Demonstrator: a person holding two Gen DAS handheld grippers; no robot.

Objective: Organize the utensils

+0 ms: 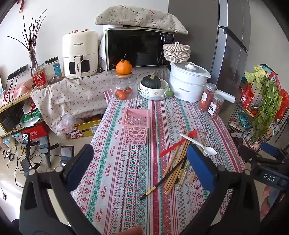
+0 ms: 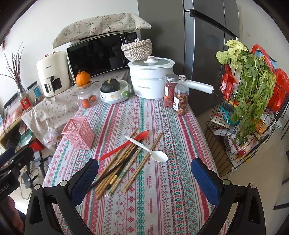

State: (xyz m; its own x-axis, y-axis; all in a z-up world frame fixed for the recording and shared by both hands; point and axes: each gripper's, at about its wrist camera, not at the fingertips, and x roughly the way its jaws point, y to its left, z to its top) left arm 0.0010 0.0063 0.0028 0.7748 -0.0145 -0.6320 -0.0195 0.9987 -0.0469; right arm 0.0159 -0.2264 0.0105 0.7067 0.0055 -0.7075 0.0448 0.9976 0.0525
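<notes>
Tablecloth point(image 2: 162, 189) bears loose chopsticks point(image 2: 119, 166) (both grippers gape, empty).

White wall point(image 1: 75, 16) behind, daylit. Grey fridge point(image 2: 207, 54) at right, wire rack point(image 2: 240, 137) beside it. Patterned tablecloth point(image 2: 162, 189) over table; microwave point(image 1: 135, 48) on floral-draped cabinet; beige tile floor point(image 1: 10, 173).

The left claw point(image 1: 140, 164) hangs above the near part of the table point(image 1: 126, 189), its two blue-padded fingers point(image 1: 80, 166) spread wide with nothing between them. The right claw point(image 2: 144, 179) hovers likewise over the table's near end, fingers point(image 2: 205, 180) wide apart and empty. Each claw shows at the edge of the other's view: the right claw to the right, the left claw to the left, well apart.
</notes>
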